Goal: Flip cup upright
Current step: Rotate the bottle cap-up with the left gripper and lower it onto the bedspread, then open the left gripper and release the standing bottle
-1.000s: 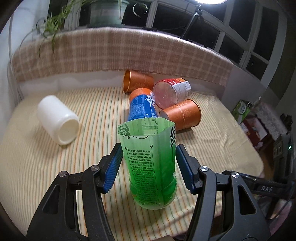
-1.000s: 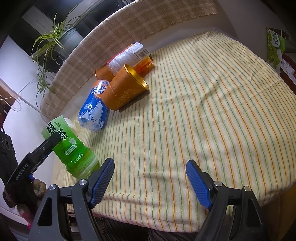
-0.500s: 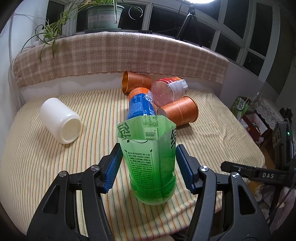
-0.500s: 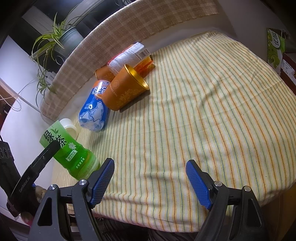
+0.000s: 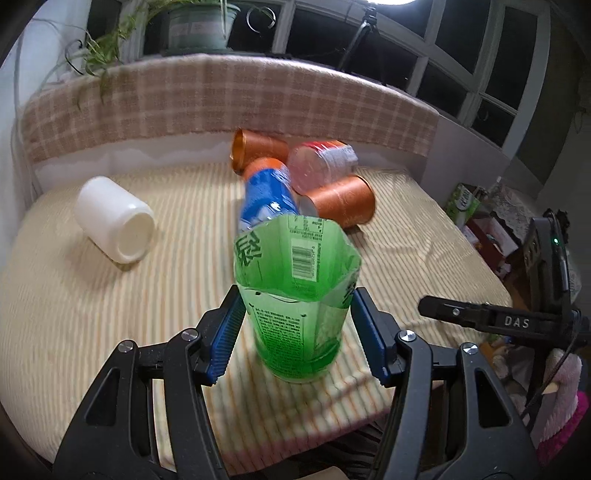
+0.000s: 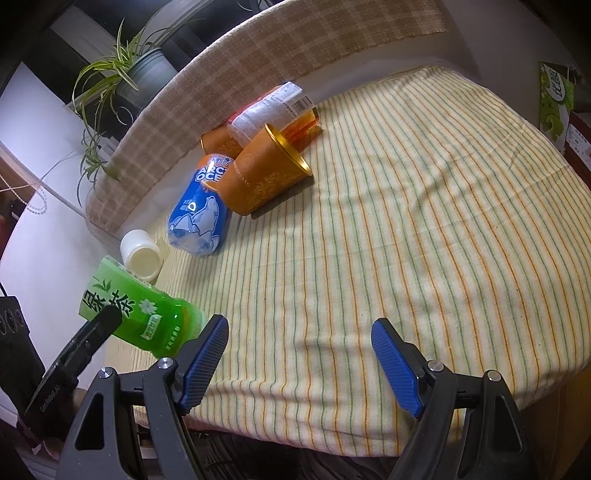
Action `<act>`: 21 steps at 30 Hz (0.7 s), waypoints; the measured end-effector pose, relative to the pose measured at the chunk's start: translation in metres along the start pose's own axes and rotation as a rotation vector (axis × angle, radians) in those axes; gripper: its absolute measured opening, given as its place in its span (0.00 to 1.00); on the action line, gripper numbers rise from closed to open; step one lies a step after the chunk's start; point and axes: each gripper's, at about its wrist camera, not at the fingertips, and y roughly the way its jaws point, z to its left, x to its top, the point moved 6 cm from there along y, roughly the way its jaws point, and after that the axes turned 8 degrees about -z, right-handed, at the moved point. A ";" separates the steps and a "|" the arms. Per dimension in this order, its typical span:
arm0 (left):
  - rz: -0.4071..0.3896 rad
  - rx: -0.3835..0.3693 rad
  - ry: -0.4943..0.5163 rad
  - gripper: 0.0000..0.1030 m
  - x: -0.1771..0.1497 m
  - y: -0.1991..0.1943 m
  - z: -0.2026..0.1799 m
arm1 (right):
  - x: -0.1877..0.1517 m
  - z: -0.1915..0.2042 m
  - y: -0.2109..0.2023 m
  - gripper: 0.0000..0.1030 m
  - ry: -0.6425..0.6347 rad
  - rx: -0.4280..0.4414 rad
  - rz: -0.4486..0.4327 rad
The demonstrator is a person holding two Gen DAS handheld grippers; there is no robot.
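Your left tongs point(image 5: 297, 325): blue pads either side of the green cup point(image 5: 295, 299), apart from its walls or at most grazing them; contact cannot be told, so whether they grip cannot be told.

Your right tongs point(image 6: 299, 362): spread wide, empty, over the near edge of the tabletop point(image 6: 406, 221).

Green cup: a cut-off green bottle, open end up. In the left view it stands on its base between the pads, at 6 o'clock on the striped cloth. In the right view it appears at 8 o'clock, leaning, with a black arm of the left tongs against its label.

White jar point(image 5: 114, 219): on its side at 10 o'clock in the left view, well apart from the green cup.

Blue bottle point(image 5: 267, 195): lying down, just behind the green cup, its orange end toward 12 o'clock.

Near orange cup point(image 5: 341, 201): on its side, touching the blue bottle at its right; gold rim toward 3 o'clock in the right view.

Far orange cup point(image 5: 256, 147): on its side at 12 o'clock, mouth toward 9 o'clock.

Red-labelled bottle point(image 5: 321, 162): lying between the two orange cups.

Plaid cloth point(image 5: 221, 99): a band along the far edge.

Potted plant point(image 5: 192, 22): on the sill above it.
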 end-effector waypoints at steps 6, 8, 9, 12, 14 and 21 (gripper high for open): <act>0.004 0.005 0.031 0.59 -0.005 0.000 -0.009 | -0.003 0.001 -0.005 0.80 -0.002 0.005 -0.005; 0.007 0.003 0.034 0.60 -0.005 0.000 -0.010 | -0.003 0.000 -0.007 0.80 0.000 0.005 -0.009; 0.008 0.003 0.034 0.64 -0.005 0.000 -0.011 | -0.004 -0.001 -0.008 0.80 0.001 0.005 -0.010; 0.000 0.000 0.031 0.72 -0.005 -0.001 -0.012 | -0.004 -0.002 -0.011 0.80 0.003 0.007 -0.015; 0.000 -0.001 0.034 0.74 -0.006 -0.004 -0.013 | -0.005 -0.001 -0.012 0.80 0.002 0.010 -0.018; -0.014 0.009 0.041 0.77 -0.009 -0.017 -0.009 | -0.005 0.009 -0.021 0.80 -0.046 0.012 -0.052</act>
